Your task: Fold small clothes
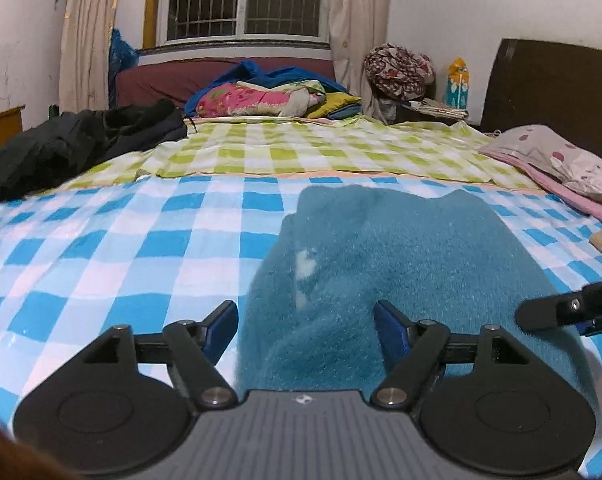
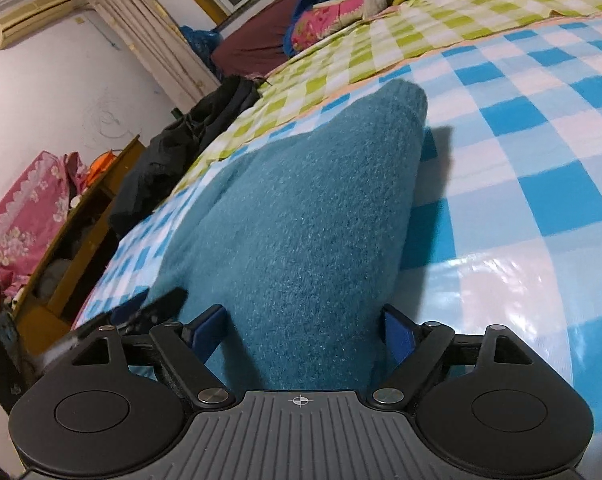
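One fuzzy teal knit garment lies bunched on the bed, on a glossy sheet of blue-and-white checks; a second sheet of green-and-white checks lies beyond it. The left gripper has its jaws spread wide over the garment's near left edge, pressing nothing. The right gripper likewise has its jaws wide apart, the woolly fabric rising between its two blue pads without being pinched. One crumpled black garment lies at the bed's far left edge
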A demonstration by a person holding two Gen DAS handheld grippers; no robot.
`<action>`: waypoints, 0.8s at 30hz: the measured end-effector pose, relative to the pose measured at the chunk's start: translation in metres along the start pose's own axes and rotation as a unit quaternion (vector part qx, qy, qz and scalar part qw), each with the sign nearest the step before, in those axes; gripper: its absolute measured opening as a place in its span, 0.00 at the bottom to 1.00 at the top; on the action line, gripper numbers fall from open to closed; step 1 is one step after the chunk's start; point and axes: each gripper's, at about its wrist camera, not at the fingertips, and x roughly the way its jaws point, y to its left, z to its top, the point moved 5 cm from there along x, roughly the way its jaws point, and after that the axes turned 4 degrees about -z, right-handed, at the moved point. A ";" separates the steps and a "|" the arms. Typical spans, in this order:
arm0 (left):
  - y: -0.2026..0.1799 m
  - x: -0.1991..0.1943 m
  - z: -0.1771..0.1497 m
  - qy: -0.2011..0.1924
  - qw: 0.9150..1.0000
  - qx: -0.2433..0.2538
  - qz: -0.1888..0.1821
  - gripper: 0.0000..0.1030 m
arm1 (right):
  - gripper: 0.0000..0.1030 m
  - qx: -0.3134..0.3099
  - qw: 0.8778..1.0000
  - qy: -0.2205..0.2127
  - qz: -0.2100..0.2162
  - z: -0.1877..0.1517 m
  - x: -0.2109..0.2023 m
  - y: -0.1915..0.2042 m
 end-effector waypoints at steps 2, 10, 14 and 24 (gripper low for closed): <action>0.005 0.000 -0.004 0.004 0.999 -0.031 -0.006 0.78 | 0.77 -0.021 1.000 0.007 -0.006 0.006 0.002 0.003; -0.005 -0.020 -0.041 0.036 0.994 -0.100 -0.024 0.76 | 0.64 -0.086 0.995 0.047 -0.015 0.005 -0.010 0.006; -0.019 -0.034 -0.054 0.047 0.993 -0.100 -0.033 0.76 | 0.63 -0.102 0.993 0.052 -0.017 -0.005 -0.026 0.002; -0.027 -0.035 -0.045 0.051 0.997 -0.063 -0.002 0.74 | 0.67 -0.090 0.995 0.038 -0.034 0.010 -0.008 0.009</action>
